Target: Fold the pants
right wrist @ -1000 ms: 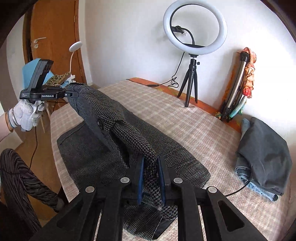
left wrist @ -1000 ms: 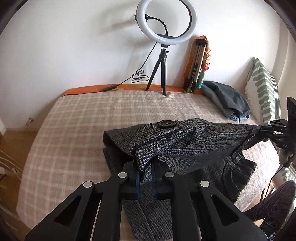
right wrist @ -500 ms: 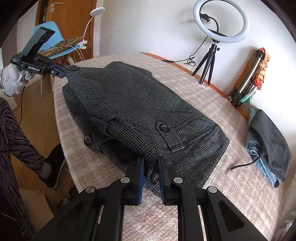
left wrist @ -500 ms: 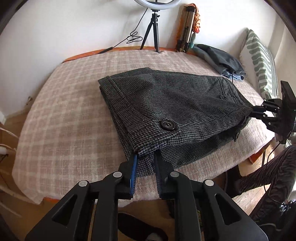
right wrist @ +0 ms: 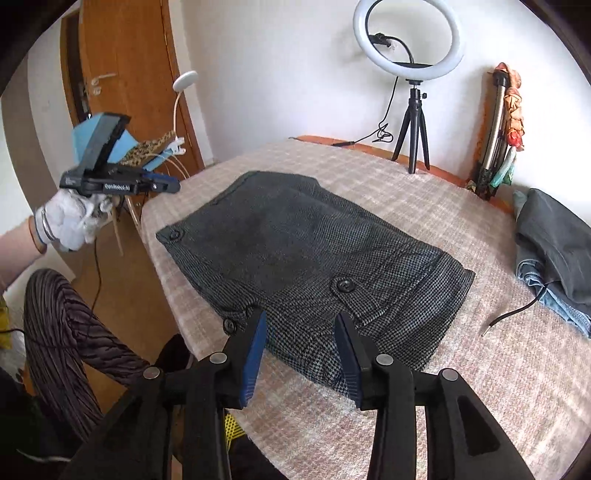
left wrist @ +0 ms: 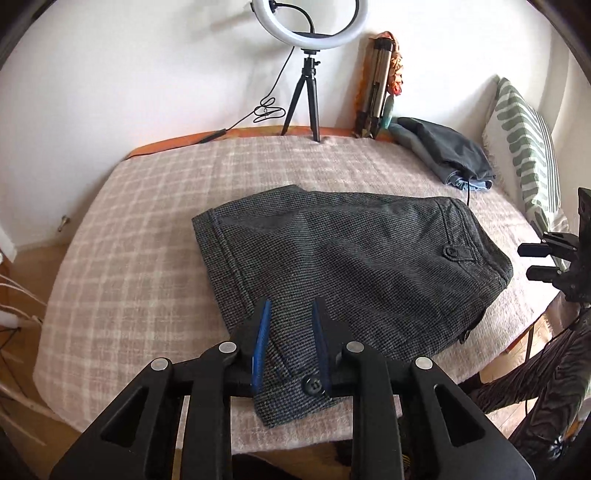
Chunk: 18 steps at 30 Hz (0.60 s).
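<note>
Pants: the pants (left wrist: pixel 343 266) are lying folded into a compact dark houndstooth block in the middle of the left wrist frame, resting flat on the checked blanket (left wrist: pixel 147 221), with their near corner reaching the table's front edge.

Left gripper: the left gripper (left wrist: pixel 290 317) is sitting at the bottom centre of its own view with its blue-padded fingers spread apart, straddling the near buttoned corner and gripping nothing; it is also showing at the upper left of the right wrist view, held in a white-gloved hand (right wrist: pixel 70 221), off the cloth.

Right gripper: the right gripper (right wrist: pixel 301 326) is hovering at the lower centre of its frame, jaws wide apart over the near edge of the cloth, pinching nothing.

Handling: the fabric is looking like a thick woven wool, soft and floppy yet fairly weighty, so it is likely draping rather than sliding; the stacked layers may be shifting if only the top one is taken.

Where to take hold: the doubled hems and the button tab (right wrist: pixel 345 285) corners are offering the firmest bite, pinching through all layers.

Background: a ring light (left wrist: pixel 310 22) is standing at the top, and other clothes (left wrist: pixel 447 155) are lying at the upper right.
</note>
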### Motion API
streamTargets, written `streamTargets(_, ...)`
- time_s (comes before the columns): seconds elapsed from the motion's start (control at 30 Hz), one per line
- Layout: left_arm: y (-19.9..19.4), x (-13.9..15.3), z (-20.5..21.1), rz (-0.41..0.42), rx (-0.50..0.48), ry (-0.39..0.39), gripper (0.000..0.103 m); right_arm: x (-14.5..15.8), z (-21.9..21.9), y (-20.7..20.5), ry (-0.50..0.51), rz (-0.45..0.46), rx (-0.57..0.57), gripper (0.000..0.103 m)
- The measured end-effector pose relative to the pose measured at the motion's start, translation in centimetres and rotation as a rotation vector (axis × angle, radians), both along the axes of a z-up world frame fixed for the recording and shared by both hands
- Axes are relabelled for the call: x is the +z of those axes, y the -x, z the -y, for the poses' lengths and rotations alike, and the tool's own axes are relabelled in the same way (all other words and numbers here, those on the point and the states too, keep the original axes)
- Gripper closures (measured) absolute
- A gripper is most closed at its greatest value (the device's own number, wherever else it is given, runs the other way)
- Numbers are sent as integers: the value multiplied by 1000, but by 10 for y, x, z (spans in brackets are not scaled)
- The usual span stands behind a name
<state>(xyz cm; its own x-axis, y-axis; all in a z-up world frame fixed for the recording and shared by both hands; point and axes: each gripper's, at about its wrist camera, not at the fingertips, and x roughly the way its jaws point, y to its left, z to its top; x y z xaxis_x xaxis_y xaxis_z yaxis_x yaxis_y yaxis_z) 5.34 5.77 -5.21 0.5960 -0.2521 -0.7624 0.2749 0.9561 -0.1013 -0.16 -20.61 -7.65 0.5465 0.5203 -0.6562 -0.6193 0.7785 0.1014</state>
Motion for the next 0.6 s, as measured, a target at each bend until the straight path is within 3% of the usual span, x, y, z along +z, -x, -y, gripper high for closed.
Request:
streamTargets(0.17, -24, -26, 38, -46, -46, 20, 82, -3, 3, -39, -107, -52, -162, 54)
streamTargets(0.37, -18, -80, 52, -170, -102, -51, 82, -61, -3, -60, 58, -197, -224, 57)
streamTargets(0.5, -4, -76, 46, -149, -136, -59, 82, -75, -2, -43, 149, -198, -200, 57)
streamTargets(0.6, -5, -71, 44, -175, -145, -57, 82, -74, 2, -41, 150, -201, -205, 57)
